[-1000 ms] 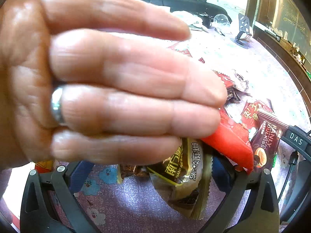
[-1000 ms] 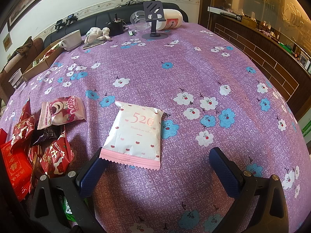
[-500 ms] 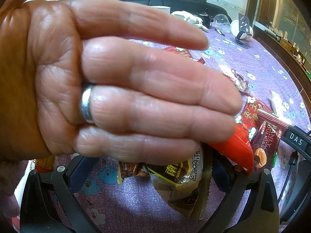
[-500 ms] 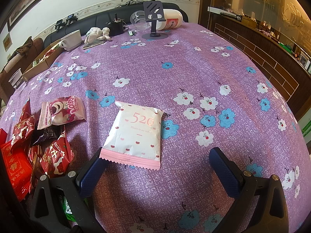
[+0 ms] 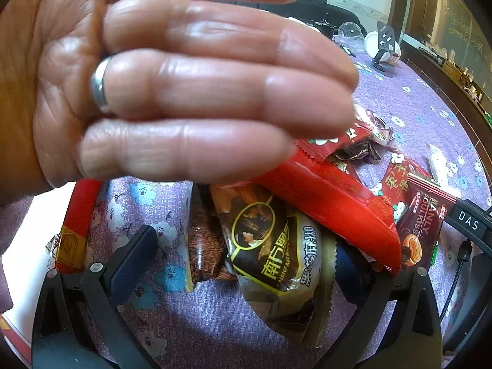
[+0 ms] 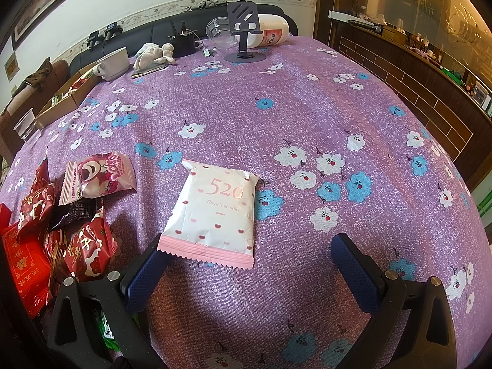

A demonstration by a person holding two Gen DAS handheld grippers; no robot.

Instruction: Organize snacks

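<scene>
Purple flowered tabletop: white "520" packet lay flat between the right gripper's wide-open, empty jaws. Black-and-gold sesame packet lay between the left gripper's open jaws amid red snack packets. A ringed hand was seen above.

"520" on white-pink packet
</scene>
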